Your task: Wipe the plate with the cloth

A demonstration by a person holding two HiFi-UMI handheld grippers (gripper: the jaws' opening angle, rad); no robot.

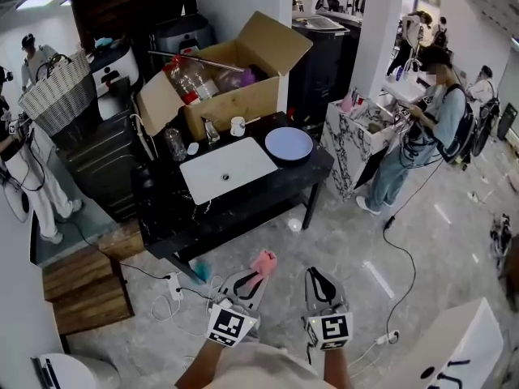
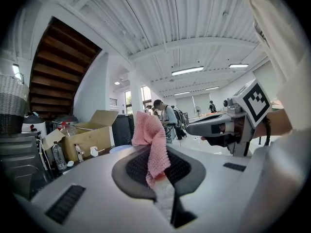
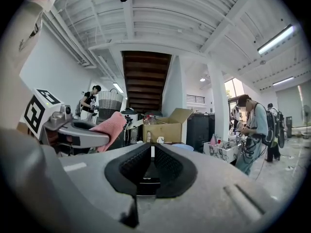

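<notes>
A pale blue plate sits at the right end of a black table, well ahead of both grippers. My left gripper is low in the head view, shut on a pink cloth. In the left gripper view the cloth hangs pinched between the dark pads, and the plate shows far behind it. My right gripper hovers beside the left one with its jaws together and nothing in them. The right gripper view shows the plate in the distance and the cloth at the left.
On the table are an open cardboard box with bottles, a white board, a small white cup and a clear bottle. A person stands at a marbled box. Cables and wooden steps lie on the floor.
</notes>
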